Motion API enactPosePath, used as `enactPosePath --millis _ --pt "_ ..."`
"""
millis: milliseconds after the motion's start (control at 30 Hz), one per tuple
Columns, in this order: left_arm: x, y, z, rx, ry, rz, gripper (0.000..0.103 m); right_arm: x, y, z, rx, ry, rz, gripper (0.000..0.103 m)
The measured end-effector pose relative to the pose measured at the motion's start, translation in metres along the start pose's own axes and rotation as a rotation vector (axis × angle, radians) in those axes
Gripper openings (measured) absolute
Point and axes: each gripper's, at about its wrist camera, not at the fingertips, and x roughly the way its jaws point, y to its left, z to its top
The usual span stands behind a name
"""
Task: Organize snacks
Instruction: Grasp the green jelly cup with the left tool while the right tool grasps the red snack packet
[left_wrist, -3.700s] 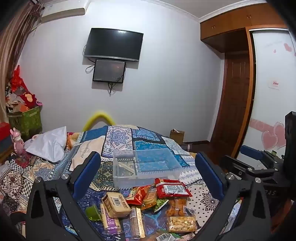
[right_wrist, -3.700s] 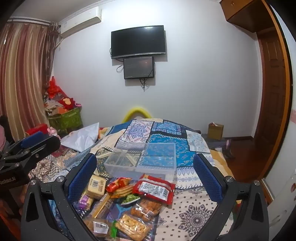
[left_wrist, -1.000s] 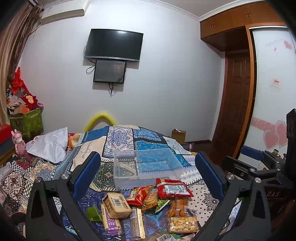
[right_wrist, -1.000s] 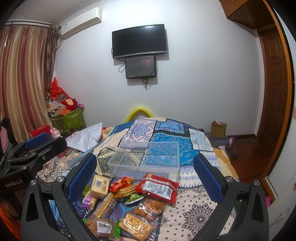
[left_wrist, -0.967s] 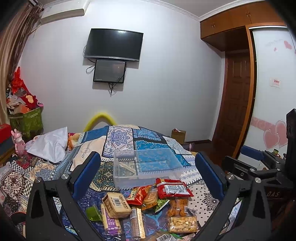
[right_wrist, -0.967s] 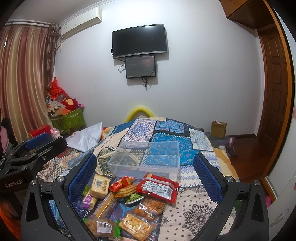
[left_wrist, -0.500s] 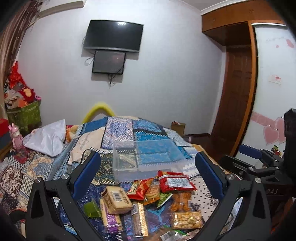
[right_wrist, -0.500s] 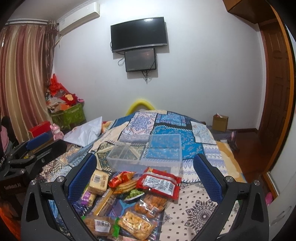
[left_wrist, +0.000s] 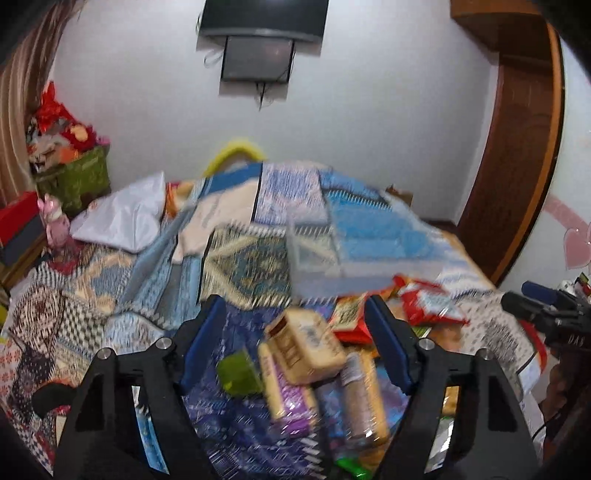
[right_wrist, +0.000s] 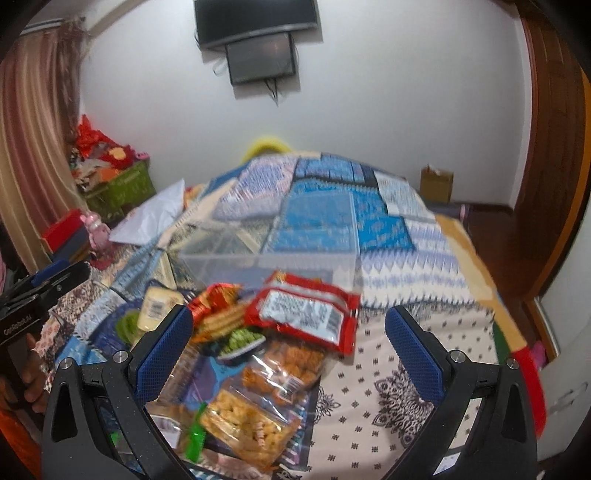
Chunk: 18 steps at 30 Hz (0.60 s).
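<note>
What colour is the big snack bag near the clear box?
Red bag with a white label; clearest in the right wrist view.

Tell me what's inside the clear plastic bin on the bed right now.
The clear plastic bin appears to hold no snacks; only the patterned bedspread shows through its walls. The red snack packet overlaps its near edge, and blur hides fine detail.

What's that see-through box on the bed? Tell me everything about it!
The clear plastic box is a low, rectangular tub with thin see-through walls and no lid on it. It looks empty: the blue patterned bedspread shows straight through it. It sits flat on the bed, just behind the pile of snacks. The red snack packet lies right at its front wall, perhaps touching. Neither gripper touches it. The left wrist view shows it too, but blurred.
</note>
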Motion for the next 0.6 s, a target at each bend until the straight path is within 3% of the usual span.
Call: enactPosePath --millis 367,600 --pt "0.052 0.031 -0.036 -0.034 0.181 0.063 0.076 0.048 -0.010 -0.007 0.001 0.135 0.003 0.102" --pt "0.072 0.050 -0.044 -0.076 0.230 0.109 0.061 0.078 -0.015 0.001 0.002 0.190 0.027 0.102"
